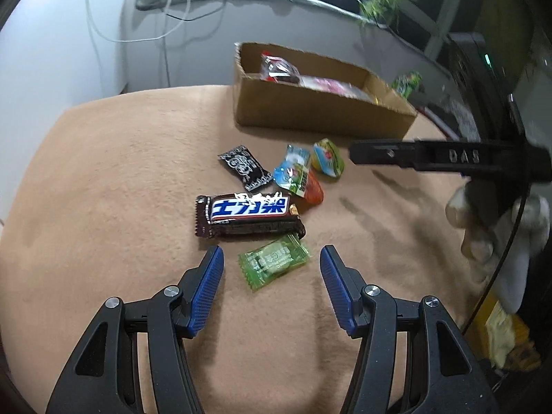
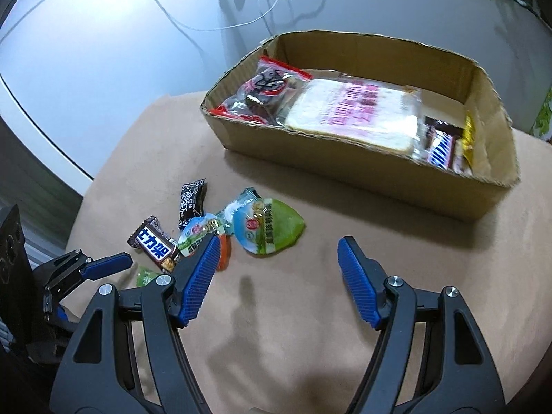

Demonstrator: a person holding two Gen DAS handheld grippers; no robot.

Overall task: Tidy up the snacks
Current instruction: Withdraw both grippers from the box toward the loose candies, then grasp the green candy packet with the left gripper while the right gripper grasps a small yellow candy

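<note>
Left wrist view: the left claw [image 1: 272, 258] stands partly open over the tan surface [image 1: 103, 207], its blue pads apart and nothing clamped. A green candy wrapper [image 1: 274, 260] lies on the cloth between the two fingertips, nearer the left pad than the right, touching neither. Just beyond it lies a brown chocolate bar [image 1: 246, 215] with a blue-and-white label, crosswise to the claw's line. Farther on sit a small black sachet [image 1: 244, 167], a blue-and-green jelly pouch [image 1: 293, 174] with something orange beneath it, and a green jelly cup [image 1: 328, 158] — all loose on the surface, close together. Behind them stands the cardboard box [image 1: 310, 110], already holding several packets. The other gripper's black body and a gloved hand [image 1: 496, 220] enter from the right edge.

In the right wrist view the right claw [image 2: 277, 245] is also open, wider, and empty — only bare cloth lies between its pads. The loose snacks lie to its left: the green jelly cup [image 2: 276, 229] just beyond and beside the left fingertip, the pouch partly hidden behind that pad. The cardboard box [image 2: 345, 158] stands ahead, well apart from the fingertips, with a red-edged packet [image 2: 265, 89], a flat pink-printed pack [image 2: 355, 114] and a chocolate bar [image 2: 441, 145] inside.
</note>
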